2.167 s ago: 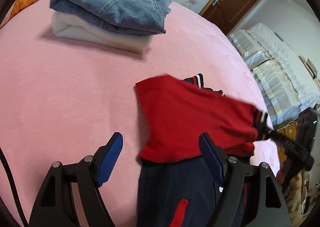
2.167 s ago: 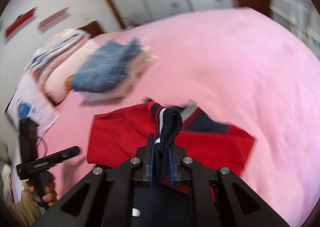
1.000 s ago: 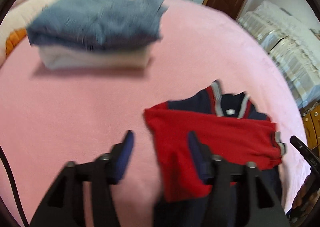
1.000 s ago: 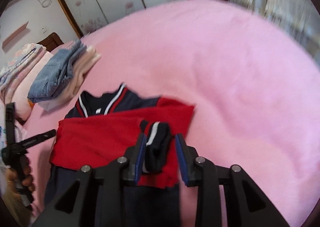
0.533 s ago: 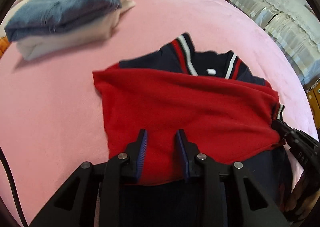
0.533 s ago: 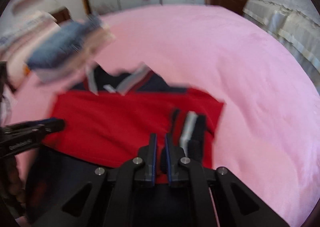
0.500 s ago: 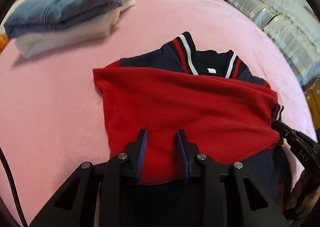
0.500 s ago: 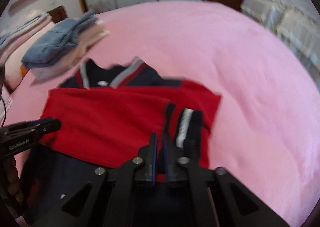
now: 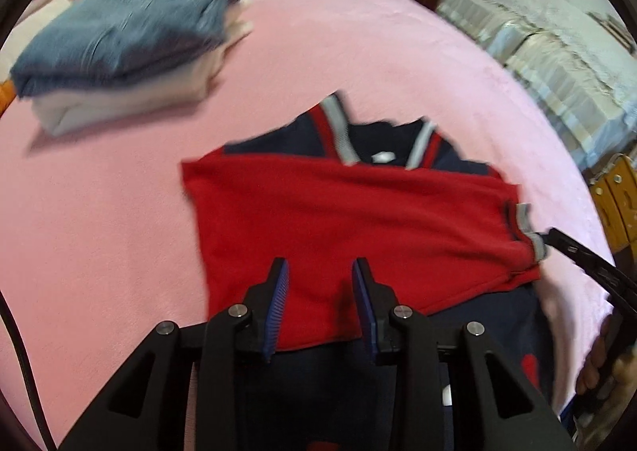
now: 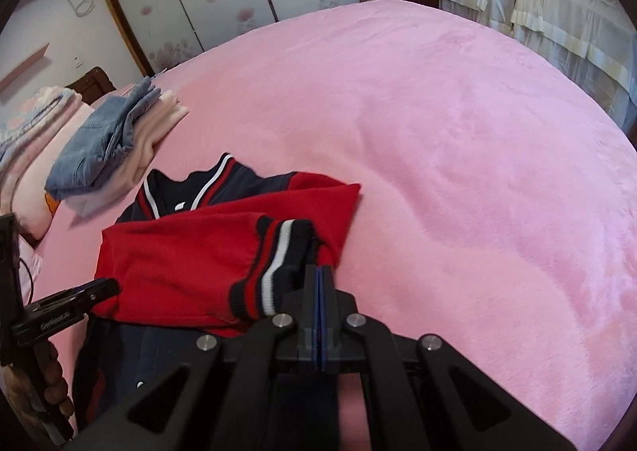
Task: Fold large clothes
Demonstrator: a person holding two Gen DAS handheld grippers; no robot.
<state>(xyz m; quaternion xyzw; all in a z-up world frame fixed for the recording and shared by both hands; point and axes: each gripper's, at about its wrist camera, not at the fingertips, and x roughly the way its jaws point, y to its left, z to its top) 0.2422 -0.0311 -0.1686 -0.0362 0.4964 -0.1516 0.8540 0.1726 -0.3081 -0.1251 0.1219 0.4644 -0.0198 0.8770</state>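
A navy jacket [image 9: 382, 140] with red sleeves and a striped collar lies on the pink bed [image 10: 458, 140]. One red sleeve [image 9: 358, 212] is folded across its chest. My left gripper [image 9: 320, 280] hovers over the near edge of that sleeve. Its blue pads stand a little apart and the cloth under them lies flat and unpinched. My right gripper [image 10: 319, 272] is shut, pad against pad, with its tip at the red cloth just right of the striped cuff [image 10: 274, 268]. In the left wrist view the right gripper [image 9: 553, 238] touches the cuff [image 9: 529, 228].
Folded jeans on pale garments form a stack [image 9: 119, 41] at the bed's far left, also seen as the stack [image 10: 107, 136]. Pillows [image 10: 32, 120] lie behind it. A cream-covered bed [image 9: 557, 65] stands at the right. A hand [image 10: 51, 383] holds the left gripper's handle.
The right gripper let go of the striped cuff on the jacket and shut with nothing in it. The left gripper moved right over the red sleeve and its jaws narrowed.
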